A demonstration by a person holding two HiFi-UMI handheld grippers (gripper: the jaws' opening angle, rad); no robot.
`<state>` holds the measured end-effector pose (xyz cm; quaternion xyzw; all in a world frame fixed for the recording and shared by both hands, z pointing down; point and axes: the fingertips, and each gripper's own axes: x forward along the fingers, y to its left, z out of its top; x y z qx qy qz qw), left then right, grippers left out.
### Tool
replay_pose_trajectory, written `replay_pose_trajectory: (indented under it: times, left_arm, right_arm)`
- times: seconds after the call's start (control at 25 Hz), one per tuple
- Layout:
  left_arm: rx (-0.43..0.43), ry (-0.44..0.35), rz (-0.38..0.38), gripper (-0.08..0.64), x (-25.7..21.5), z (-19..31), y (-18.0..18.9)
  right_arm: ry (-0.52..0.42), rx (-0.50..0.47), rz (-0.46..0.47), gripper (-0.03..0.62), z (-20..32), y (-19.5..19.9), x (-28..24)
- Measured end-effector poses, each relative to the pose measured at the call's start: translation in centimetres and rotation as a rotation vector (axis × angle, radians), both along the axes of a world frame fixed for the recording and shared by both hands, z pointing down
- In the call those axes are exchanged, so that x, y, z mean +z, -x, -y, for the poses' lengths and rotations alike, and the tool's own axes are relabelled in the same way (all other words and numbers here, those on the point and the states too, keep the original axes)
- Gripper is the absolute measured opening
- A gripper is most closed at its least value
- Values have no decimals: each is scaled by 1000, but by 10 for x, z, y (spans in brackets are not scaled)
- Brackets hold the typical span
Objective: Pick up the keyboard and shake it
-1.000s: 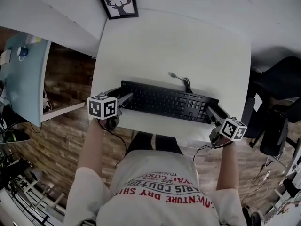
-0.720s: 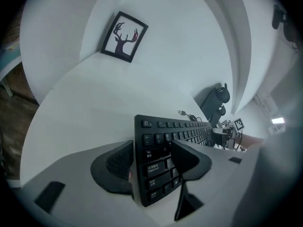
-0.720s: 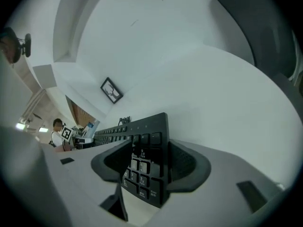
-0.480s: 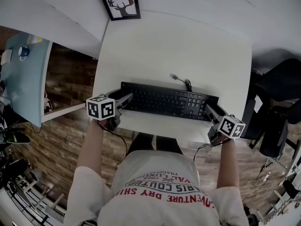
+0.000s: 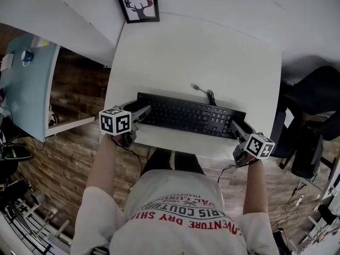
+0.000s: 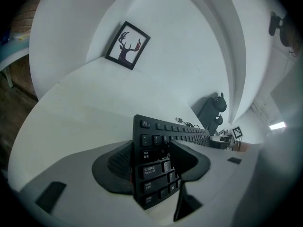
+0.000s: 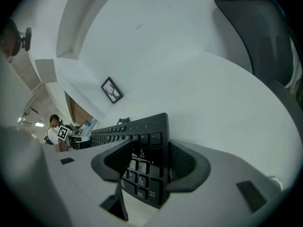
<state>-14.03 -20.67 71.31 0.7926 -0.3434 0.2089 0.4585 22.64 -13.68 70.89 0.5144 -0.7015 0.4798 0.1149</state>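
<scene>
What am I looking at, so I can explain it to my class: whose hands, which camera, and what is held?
No robot here: a person holds a two-jaw gripper in each hand. One picture comes from a camera on the person's head, looking down; the other two cameras ride on the grippers and look along their jaws. A black keyboard with its cable lies on a white table, near a framed deer picture. The left gripper and the right gripper have just been closing their jaws, and each now clamps one end of the keyboard, which seems not yet lifted.
</scene>
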Motion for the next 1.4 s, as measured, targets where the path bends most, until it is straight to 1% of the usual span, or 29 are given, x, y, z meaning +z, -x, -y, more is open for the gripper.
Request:
replay_pose_trajectory:
  times: [0.12, 0.24, 0.32, 0.44, 0.8, 1.04, 1.16, 1.28, 1.4]
  left_arm:
    - [-1, -2, 0, 244, -3, -5, 0]
    - [-3, -25, 0, 244, -15, -4, -1]
    - [-2, -60, -6, 244, -31, -1, -4]
    - [1, -137, -18, 244, -65, 11, -9]
    - [-7, -416, -63, 244, -180, 52, -23]
    - [-26, -622, -81, 245, -252, 70, -31]
    - [-29, -730, -92, 249, -291, 74, -33]
    - [-30, -840, -116, 249, -327, 75, -34]
    - [-24, -983, -143, 249, -356, 70, -33]
  right_arm:
    - [-12, -7, -4, 252, -4, 0, -5]
    - [-39, -6, -10, 252, -3, 0, -18]
    - [-67, -2, -8, 252, -3, -2, -31]
    - [-142, -1, -9, 252, 6, -6, -63]
    - [-412, -8, -67, 250, 45, -20, -177]
    - [-590, -56, -112, 244, 61, -28, -241]
    - [-686, -77, -153, 242, 64, -29, -272]
    - [-806, -96, -211, 242, 65, -30, -303]
    - [-917, -120, -290, 242, 62, -29, -329]
